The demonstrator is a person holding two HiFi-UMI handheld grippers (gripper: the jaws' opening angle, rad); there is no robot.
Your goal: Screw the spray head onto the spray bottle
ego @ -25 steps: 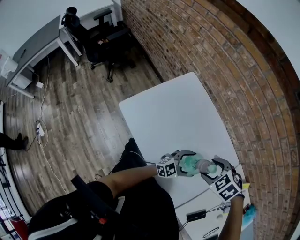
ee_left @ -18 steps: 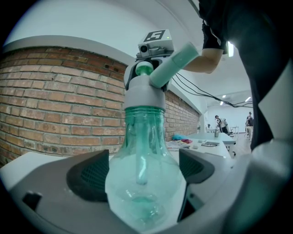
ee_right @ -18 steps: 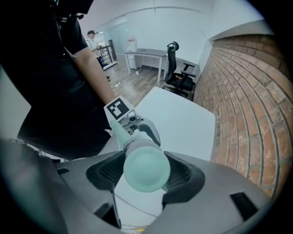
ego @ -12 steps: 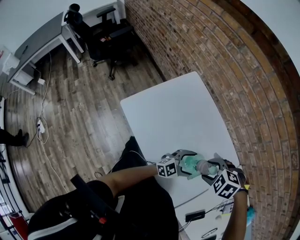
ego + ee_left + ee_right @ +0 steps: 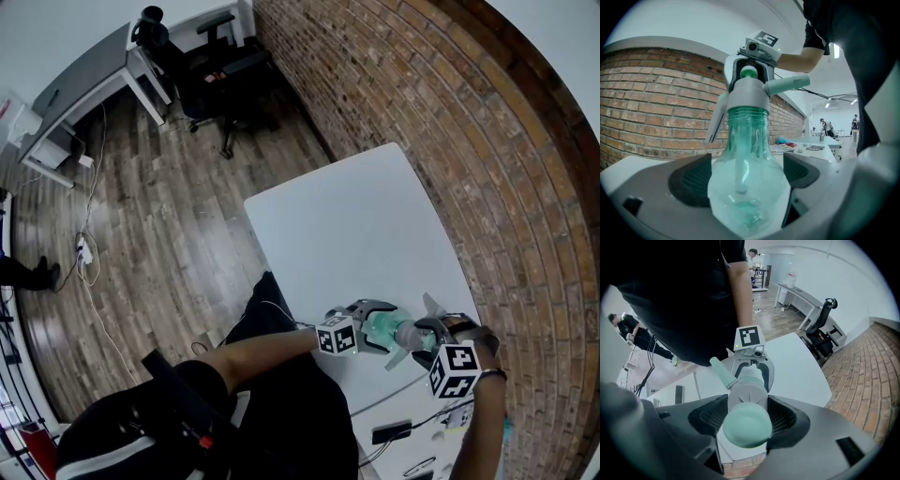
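Looking down in the head view, the left tool (image 5: 373,322) is clamped on the green spray bottle (image 5: 382,327). The bottle lies sideways over the near end of the white counter (image 5: 347,225), its neck turned toward the right tool (image 5: 424,335). That tool is closed round the grey spray head (image 5: 409,333), which meets the bottle's mouth. Whether the bottle touches the counter cannot be told from here.

In the left gripper view, the two pads press on either side of the bottle's round body. The dip tube (image 5: 740,173) hangs inside the clear green wall. The spray head sits square on the neck with its collar down over the rim, the nozzle (image 5: 787,84) to one side and the trigger (image 5: 715,124) to the other. The right tool grips the head from the far end.

In the right gripper view, the jaws are shut on the head's grey body, with its pale green end cap (image 5: 745,427) nearest the camera. The left tool shows beyond, round the bottle.

The step in hand appears to be the threading itself: head seated, both parts held. How far the collar has turned cannot be read. The next move likely calls for rotating the right tool about the bottle's axis while the left holds firm. The two should stay in line so the thread does not cross, with a fresh grip once the wrist runs out of turn.
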